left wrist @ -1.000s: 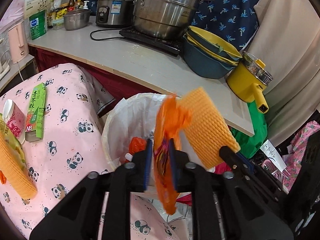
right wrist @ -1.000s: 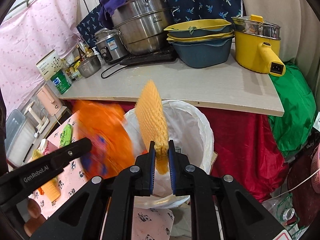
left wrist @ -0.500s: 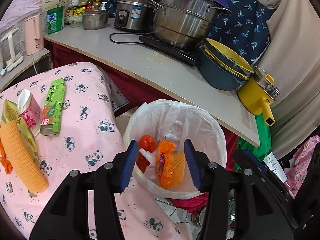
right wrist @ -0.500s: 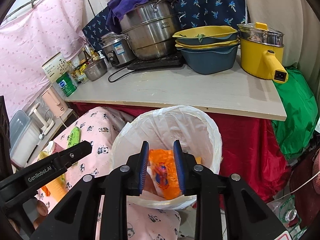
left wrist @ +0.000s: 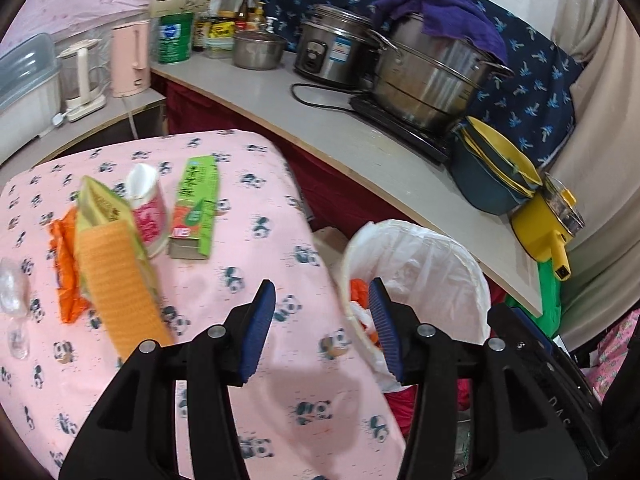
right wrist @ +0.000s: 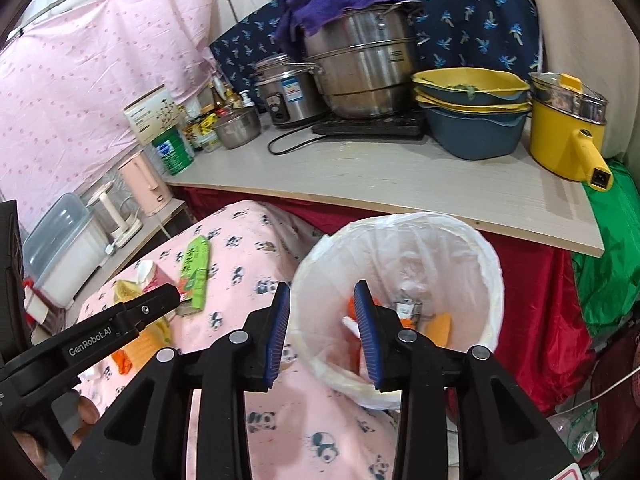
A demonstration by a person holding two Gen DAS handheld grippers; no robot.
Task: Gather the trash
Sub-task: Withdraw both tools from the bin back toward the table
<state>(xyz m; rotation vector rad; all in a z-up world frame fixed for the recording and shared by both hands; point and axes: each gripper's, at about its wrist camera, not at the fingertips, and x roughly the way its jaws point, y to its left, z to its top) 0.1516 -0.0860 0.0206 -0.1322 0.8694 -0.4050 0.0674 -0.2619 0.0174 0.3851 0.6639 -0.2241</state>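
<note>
panda tablecloth (left wrist: 248,248), cluttered kitchen counter (left wrist: 320,128) behind | my left gripper (left wrist: 322,322) and right gripper (right wrist: 322,326) both gaping, empty | leftover trash (left wrist: 120,240) at 10 o'clock of left one, bin (right wrist: 492,264) at 2

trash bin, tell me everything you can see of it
The bin is round and open-topped, lined with a thin, wrinkled, translucent white bag whose edge folds over the rim. It stands upright between the panda-print table and the red-skirted counter, lower than both tops. Inside lie orange wrappers, something white and a small silvery item. The open right tool hangs over its near rim, not touching it.
</note>
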